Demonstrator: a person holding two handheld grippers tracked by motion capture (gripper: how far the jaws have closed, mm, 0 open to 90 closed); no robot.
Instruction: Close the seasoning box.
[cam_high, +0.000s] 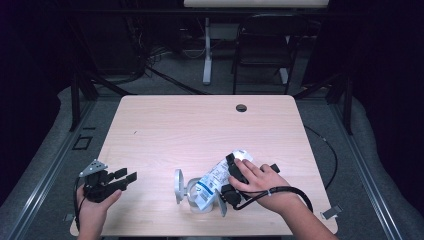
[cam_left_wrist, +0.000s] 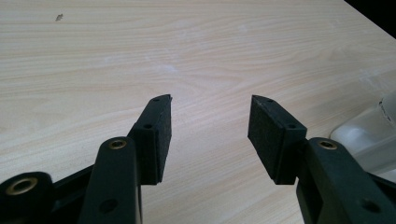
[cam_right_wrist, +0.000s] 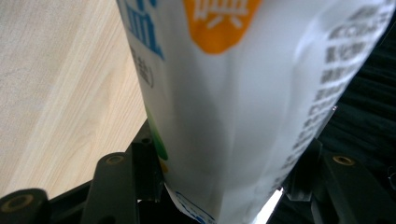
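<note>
The white bag (cam_high: 214, 181) lies tilted at the bench's (cam_high: 200, 125) 6 o'clock edge, squeezed between your right gripper's (cam_high: 231, 175) fingers, while your left gripper (cam_high: 125, 179) at 8 o'clock holds its fingers apart over bare wood.

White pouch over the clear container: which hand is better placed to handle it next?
Right. The right claw already has the white pouch between its jaws, above the clear container. The left claw hangs open over bare table, well off to the side.

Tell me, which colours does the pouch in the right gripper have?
The pouch is mostly white, with an orange patch and blue print; the right gripper view shows it best.
</note>
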